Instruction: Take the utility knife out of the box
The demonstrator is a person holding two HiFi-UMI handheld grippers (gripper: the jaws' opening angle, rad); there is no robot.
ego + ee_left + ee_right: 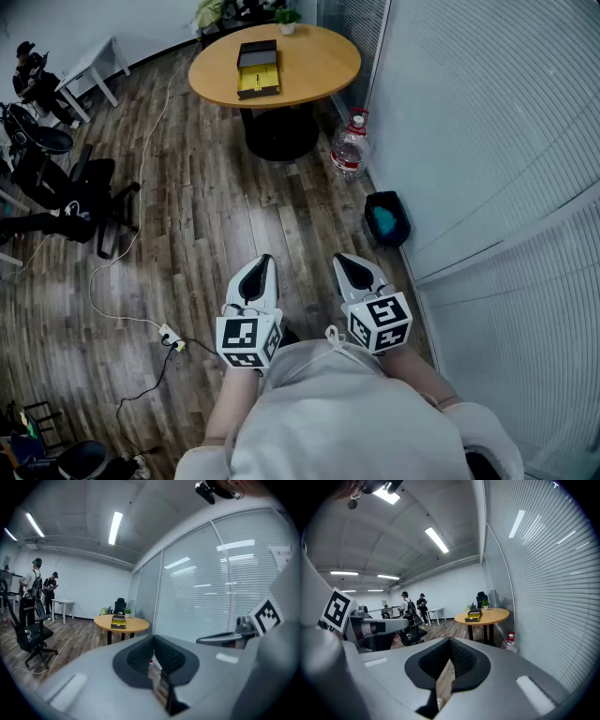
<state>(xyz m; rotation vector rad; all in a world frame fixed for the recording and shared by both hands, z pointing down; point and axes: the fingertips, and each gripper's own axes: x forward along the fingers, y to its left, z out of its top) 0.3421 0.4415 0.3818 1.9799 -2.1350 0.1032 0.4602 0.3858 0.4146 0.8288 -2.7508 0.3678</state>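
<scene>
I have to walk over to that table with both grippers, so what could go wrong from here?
1. The cable and power strip lie on the floor toward the table; a foot could catch them.
2. The bottle stands by the table's base and could get kicked over.
3. The left gripper and right gripper are both shut; unless one opens first, it may just shove the box.

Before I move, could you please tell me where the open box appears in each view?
Head view: the box sits at top centre.
Left gripper view: small, left of centre.
Right gripper view: small, right of centre.
Shared landmark: the round wooden table beneath it.
</scene>
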